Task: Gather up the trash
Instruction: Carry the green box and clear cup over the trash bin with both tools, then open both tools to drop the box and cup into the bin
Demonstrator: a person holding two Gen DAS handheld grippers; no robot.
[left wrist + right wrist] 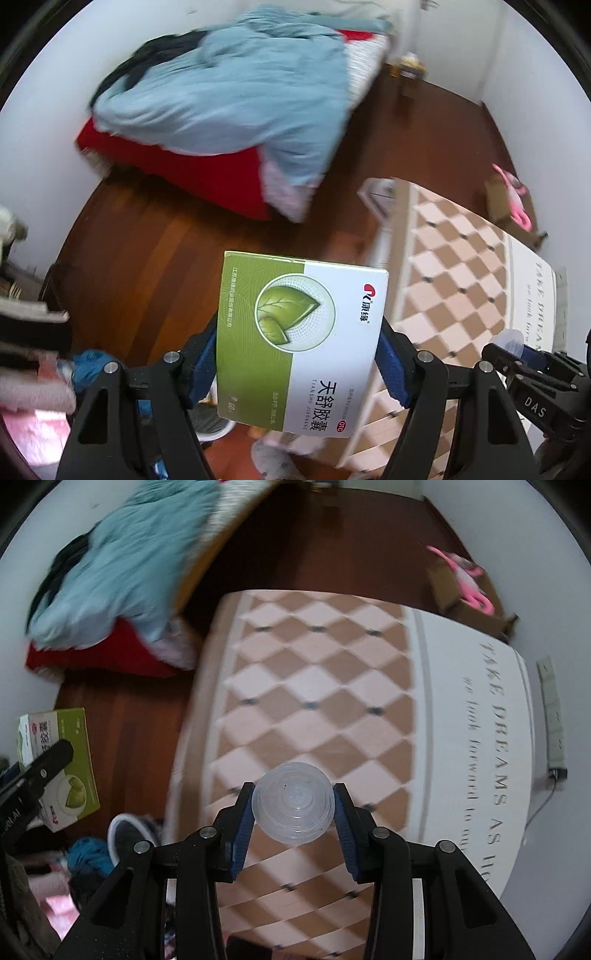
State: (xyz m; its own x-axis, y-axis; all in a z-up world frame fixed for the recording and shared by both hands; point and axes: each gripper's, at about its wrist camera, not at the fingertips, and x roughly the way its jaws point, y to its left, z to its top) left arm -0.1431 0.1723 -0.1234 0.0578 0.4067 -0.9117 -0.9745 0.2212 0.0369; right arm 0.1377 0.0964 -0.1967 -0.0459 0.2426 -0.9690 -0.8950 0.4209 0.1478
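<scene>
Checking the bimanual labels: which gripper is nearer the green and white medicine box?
Left. The left gripper clamps the medicine box; the right gripper, alongside, holds a clear plastic cup.

Both wrist views look steeply down from well above the floor — sharing the checked rug (454,266) and bed (110,572).

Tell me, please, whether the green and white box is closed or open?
Closed, as far as shown: the box keeps a flat, intact face and edges between the left gripper's pads; its end flaps are not clearly visible.
</scene>
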